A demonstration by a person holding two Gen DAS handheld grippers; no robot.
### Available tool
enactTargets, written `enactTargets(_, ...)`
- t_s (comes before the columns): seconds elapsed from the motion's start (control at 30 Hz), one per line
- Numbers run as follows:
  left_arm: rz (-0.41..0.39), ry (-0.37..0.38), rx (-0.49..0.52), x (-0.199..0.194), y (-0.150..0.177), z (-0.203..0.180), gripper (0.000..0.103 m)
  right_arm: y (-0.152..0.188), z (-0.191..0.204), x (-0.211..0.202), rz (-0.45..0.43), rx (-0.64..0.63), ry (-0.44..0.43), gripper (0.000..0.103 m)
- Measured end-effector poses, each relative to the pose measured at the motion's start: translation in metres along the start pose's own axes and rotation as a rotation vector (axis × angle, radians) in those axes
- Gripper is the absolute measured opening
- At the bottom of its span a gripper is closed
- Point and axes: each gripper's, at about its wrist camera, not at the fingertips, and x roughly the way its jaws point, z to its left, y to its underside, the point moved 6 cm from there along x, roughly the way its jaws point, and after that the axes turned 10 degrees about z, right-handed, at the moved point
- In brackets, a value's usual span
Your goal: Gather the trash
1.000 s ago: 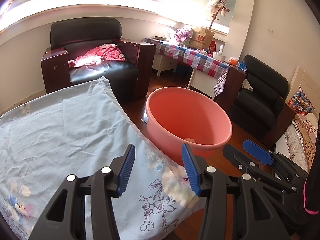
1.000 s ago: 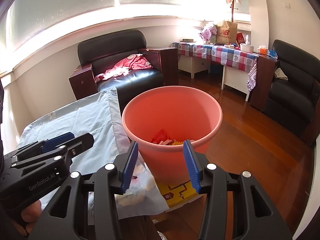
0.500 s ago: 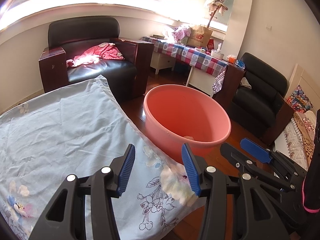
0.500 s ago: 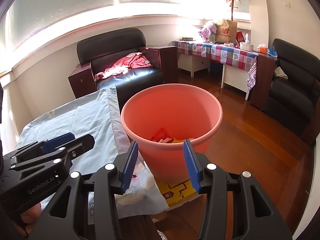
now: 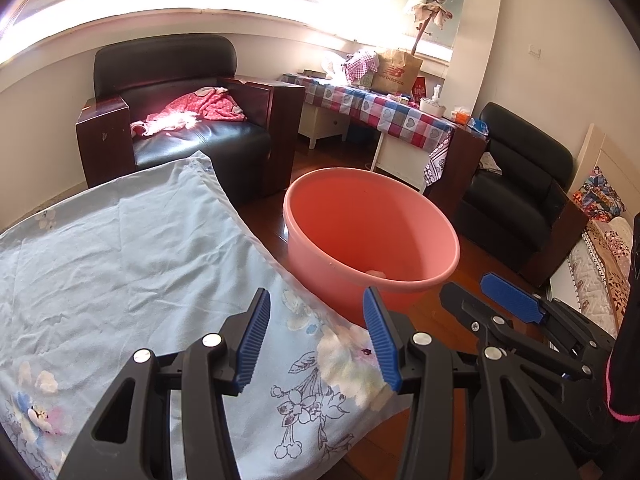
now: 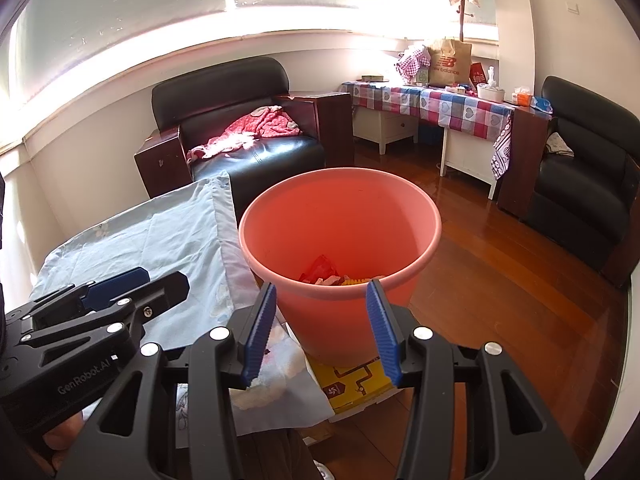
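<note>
A pink plastic bin [image 5: 372,240] [image 6: 340,236] stands on a yellow box [image 6: 352,380] beside a table under a light blue flowered cloth [image 5: 120,264] [image 6: 160,240]. Red, white and yellow trash [image 6: 336,276] lies in the bin's bottom. My left gripper [image 5: 316,336] is open and empty, held over the cloth's near corner. My right gripper [image 6: 322,328] is open and empty, just in front of the bin's near rim. Each gripper also shows in the other's view: the right one [image 5: 516,312], the left one [image 6: 108,300].
A black armchair [image 5: 180,120] with a red garment [image 5: 192,110] stands behind the table. A checked-cloth side table [image 6: 432,108] with a paper bag and boxes is at the back. Another black chair [image 6: 588,176] is at the right. The floor is dark wood [image 6: 500,300].
Both grippers have drifted slightly back and up from the bin. Both stay open and empty throughout.
</note>
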Motion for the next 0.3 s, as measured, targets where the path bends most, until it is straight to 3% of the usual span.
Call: enactTargets(0.3,0.007,0.0,-0.004,0.0008,0.0008,0.0014,0.048,-0.0012,-0.0003,-0.0006,0.003,0.0,0.001,0.047)
